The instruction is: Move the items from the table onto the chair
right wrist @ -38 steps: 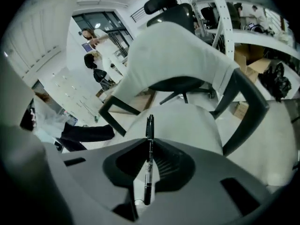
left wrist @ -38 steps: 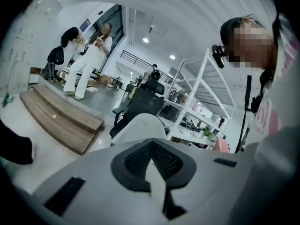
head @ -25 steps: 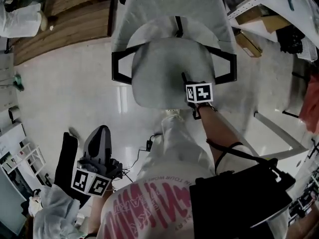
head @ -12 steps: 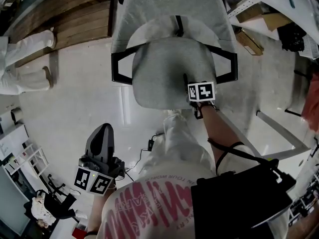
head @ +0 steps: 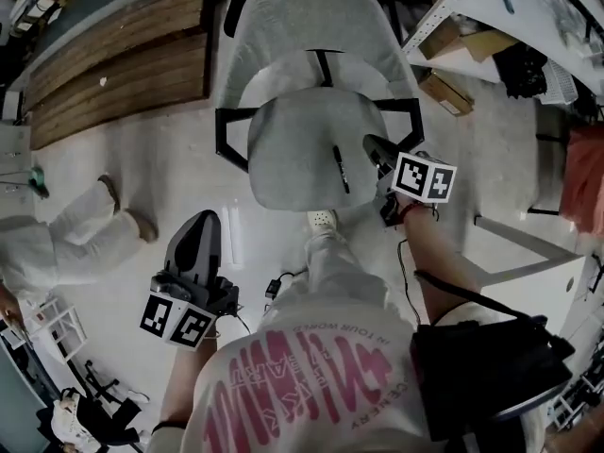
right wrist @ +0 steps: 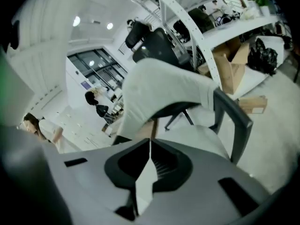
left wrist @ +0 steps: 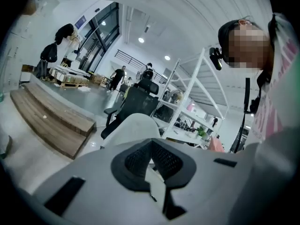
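Observation:
A black pen (head: 339,169) lies loose on the seat of the grey office chair (head: 297,149), seen from above in the head view. My right gripper (head: 372,145) hovers over the seat's right edge beside the armrest. Its jaws have just closed, shut with nothing between them (right wrist: 150,143). The chair's back and armrest (right wrist: 187,93) fill the right gripper view; the pen does not show there. My left gripper (head: 202,221) hangs low at the left over the floor, shut and empty (left wrist: 151,145), pointing toward the chair back (left wrist: 133,125).
A wooden platform (head: 113,55) lies on the floor at the back left. Shelving with cardboard boxes (head: 453,41) stands right of the chair, a white table (head: 533,276) at the right. A person in white (head: 57,248) crouches at the left. A cable (head: 274,286) trails on the floor.
The right gripper has risen off the seat and moved right, leaving the pen lying on the seat. The person at the left moved nearer. The left gripper shifted slightly.

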### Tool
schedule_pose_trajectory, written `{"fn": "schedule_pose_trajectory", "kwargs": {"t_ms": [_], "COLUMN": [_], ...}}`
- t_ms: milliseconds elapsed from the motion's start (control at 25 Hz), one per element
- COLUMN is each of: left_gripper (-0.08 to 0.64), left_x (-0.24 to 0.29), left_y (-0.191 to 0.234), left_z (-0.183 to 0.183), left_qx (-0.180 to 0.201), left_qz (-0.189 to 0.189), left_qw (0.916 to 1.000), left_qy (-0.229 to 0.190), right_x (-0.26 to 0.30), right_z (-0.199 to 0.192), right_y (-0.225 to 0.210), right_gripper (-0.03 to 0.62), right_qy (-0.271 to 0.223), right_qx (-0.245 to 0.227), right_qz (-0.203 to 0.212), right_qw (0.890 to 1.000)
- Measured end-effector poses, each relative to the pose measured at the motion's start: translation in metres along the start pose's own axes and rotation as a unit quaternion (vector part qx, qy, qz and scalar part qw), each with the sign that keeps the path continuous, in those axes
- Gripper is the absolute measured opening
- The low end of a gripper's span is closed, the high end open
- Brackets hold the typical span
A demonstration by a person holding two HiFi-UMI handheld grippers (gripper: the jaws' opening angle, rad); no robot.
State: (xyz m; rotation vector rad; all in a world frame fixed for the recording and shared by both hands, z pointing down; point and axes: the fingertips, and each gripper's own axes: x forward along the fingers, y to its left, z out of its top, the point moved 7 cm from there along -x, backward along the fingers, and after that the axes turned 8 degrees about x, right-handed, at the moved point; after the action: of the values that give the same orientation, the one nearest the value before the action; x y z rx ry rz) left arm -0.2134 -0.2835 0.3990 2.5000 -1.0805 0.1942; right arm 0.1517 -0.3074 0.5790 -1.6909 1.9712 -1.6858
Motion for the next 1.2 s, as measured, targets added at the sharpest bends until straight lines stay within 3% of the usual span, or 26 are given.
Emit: {"fn": "schedule_pose_trajectory", "kwargs": {"t_ms": [160, 320, 520, 760, 920, 1040, 1200], "left_gripper": [0.011, 0.011, 0.011, 0.009, 0.011, 0.011, 0.011], "left_x": [-0.018, -0.045, -0.083, -0.123, -0.139, -0.132, -0.116], "left_y": [-0.009, -0.022, -0.048, -0.066, -0.07, -0.076, -0.111], "left_z": [0.009, 0.032, 0.048, 0.038, 0.026, 0.024, 0.02], "left_qx": [0.017, 0.039, 0.073, 0.101, 0.074, 0.085, 0.08], "left_qz": [-0.03, -0.063, -0.099, -0.119, -0.173, -0.205, -0.265], "left_qw": [0.9983, 0.9928, 0.9838, 0.9818, 0.9766, 0.9699, 0.9578], "left_qy": [-0.047, -0.094, -0.13, -0.109, -0.103, -0.1, -0.077], "right_x": [-0.076, -0.164, -0.241, -0.294, -0.313, -0.319, -0.362], "right_z": [0.016, 0.018, -0.01, -0.069, -0.112, -0.127, -0.154], "right_y": [0.066, 0.134, 0.178, 0.191, 0.187, 0.184, 0.17], "right_gripper": [0.015, 0.014, 0.015, 0.015, 0.015, 0.017, 0.017], "right_qy": [-0.101, -0.2, -0.269, -0.302, -0.323, -0.33, -0.344], "right_qx": [-0.052, -0.109, -0.147, -0.161, -0.149, -0.148, -0.13], "right_qz": [0.068, 0.126, 0.147, 0.139, 0.134, 0.122, 0.067], "right_qw": [0.991, 0.966, 0.94, 0.929, 0.925, 0.924, 0.928]}}
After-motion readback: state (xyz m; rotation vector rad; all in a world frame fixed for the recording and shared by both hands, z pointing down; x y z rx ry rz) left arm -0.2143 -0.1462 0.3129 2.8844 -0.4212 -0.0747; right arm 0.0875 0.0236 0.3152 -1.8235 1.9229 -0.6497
